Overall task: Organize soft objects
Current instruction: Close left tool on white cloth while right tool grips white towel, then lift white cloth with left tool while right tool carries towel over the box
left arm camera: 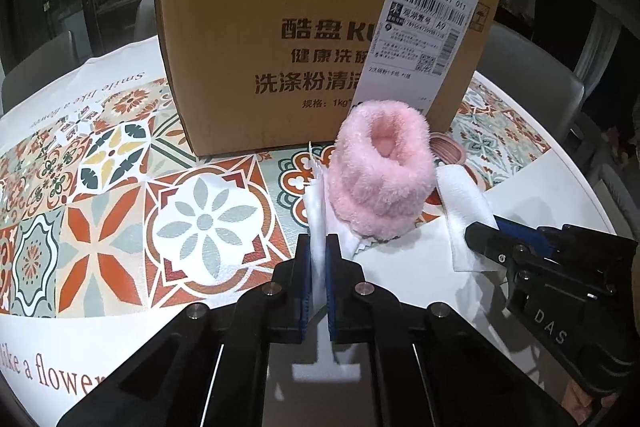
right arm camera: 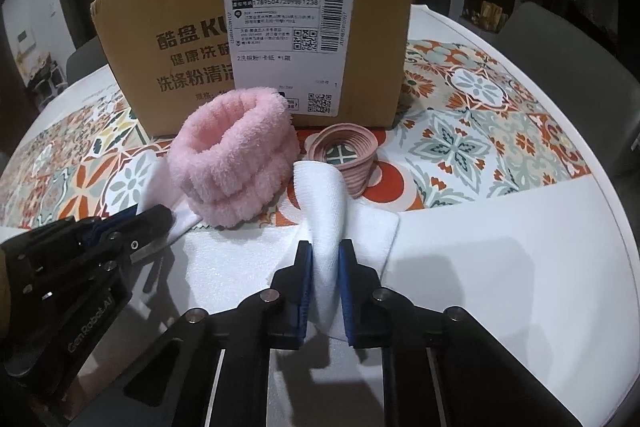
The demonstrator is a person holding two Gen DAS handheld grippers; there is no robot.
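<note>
A pink fluffy roll (left arm camera: 384, 171) (right arm camera: 236, 163) stands on a white cloth (left arm camera: 464, 215) (right arm camera: 360, 227) in front of a cardboard box (left arm camera: 280, 47) (right arm camera: 256, 39). In the left wrist view my left gripper (left arm camera: 319, 241) is shut on the cloth's left edge, which stands up between the blue pads. My right gripper (right arm camera: 325, 247) is shut on a raised fold at the cloth's right side. Each gripper shows in the other's view: the right gripper (left arm camera: 476, 233) at the cloth's right end, the left gripper (right arm camera: 164, 217) at its left end.
A pink ribbed ring (right arm camera: 344, 155) (left arm camera: 446, 147) lies just behind the cloth, right of the fluffy roll. The round table (right arm camera: 520, 247) wears a patterned tile-print cover (left arm camera: 120, 227). Dark chairs and furniture stand around the table's far edge.
</note>
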